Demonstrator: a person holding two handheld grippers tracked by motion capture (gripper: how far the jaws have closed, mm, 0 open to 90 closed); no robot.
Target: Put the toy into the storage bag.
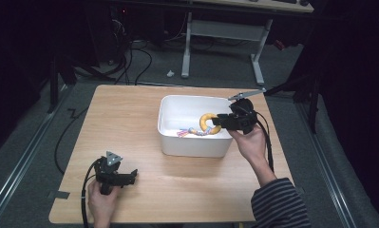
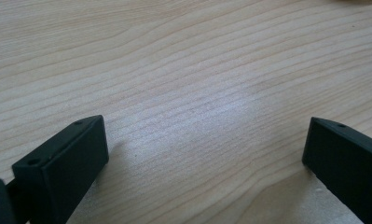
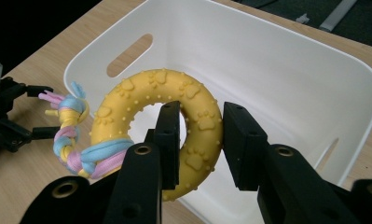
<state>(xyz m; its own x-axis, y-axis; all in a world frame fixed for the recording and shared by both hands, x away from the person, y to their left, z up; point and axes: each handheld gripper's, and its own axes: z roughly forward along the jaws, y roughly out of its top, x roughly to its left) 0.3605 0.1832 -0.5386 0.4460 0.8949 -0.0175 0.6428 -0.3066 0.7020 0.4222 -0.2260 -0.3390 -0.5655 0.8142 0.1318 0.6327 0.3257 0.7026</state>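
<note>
A yellow rubber ring toy [image 3: 141, 100] with paw prints and a braided pastel rope tail [image 3: 72, 135] hangs over the white bin [image 3: 277, 60]. My right gripper [image 3: 201, 135] is shut on the ring's band, one jaw through its hole. In the high view the ring toy [image 1: 207, 122] sits just inside the bin [image 1: 170, 137] near its right wall, held by the right gripper [image 1: 214, 121]. My left gripper [image 1: 134, 175] rests on the table's near left part. Its jaws stand wide open over bare wood, as the left gripper [image 2: 204, 144] shows in its own view.
The wooden table [image 1: 130, 114] carries the bin at its centre right. A cable trails from each gripper. Beyond the table's far edge stand a white desk frame [image 1: 225, 42] and loose cables on a grey floor.
</note>
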